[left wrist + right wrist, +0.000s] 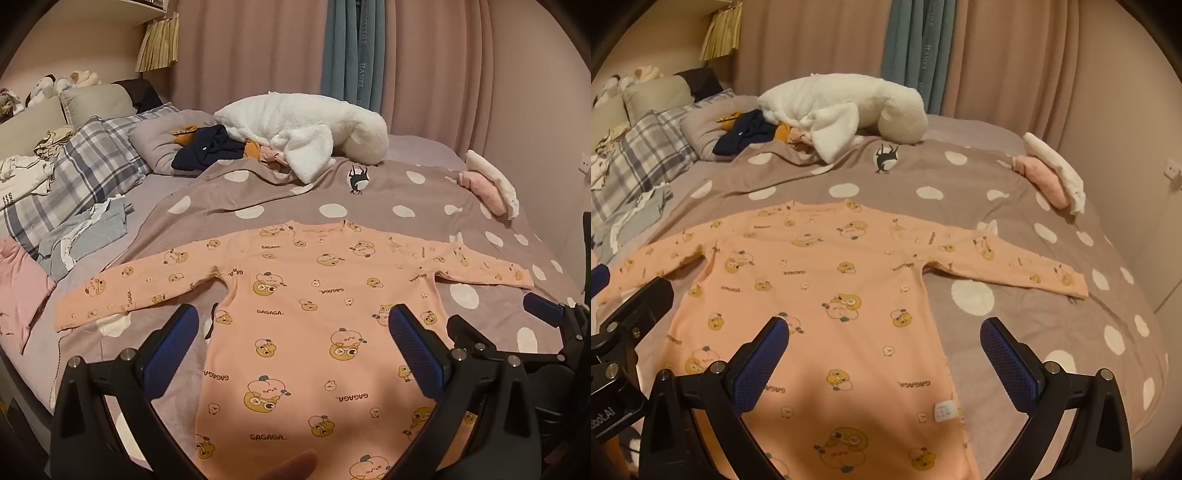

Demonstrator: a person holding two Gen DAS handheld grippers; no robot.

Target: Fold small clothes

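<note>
Peach long-sleeve top (314, 314) lies flat on the spotted bedspread (369, 192), neck end far from both claws, hem end nearest, sleeves stretched out to each side — printed w/ yellow chick cartoons and "GAGAGA" lettering, small white label (945, 410) near the side seam. Left gripper (293, 325) hangs over the lower body of the top, jaws spread wide, nothing between the blue pads; its left pad sits past the top's left edge over bare bedspread, its right pad over the fabric. Right gripper (884, 338) is likewise spread wide and empty — left pad over the fabric, right pad beyond the top's right side seam. The two claws are close together, side by side. Open bedspread runs to the right of the right claw and beyond the neckline; farther ahead lie a white fleece heap (306, 129) and dark clothes (210, 147). Left of the left claw: plaid pillow (92, 158), loose grey garment (85, 236), pink cloth (18, 288).
</note>
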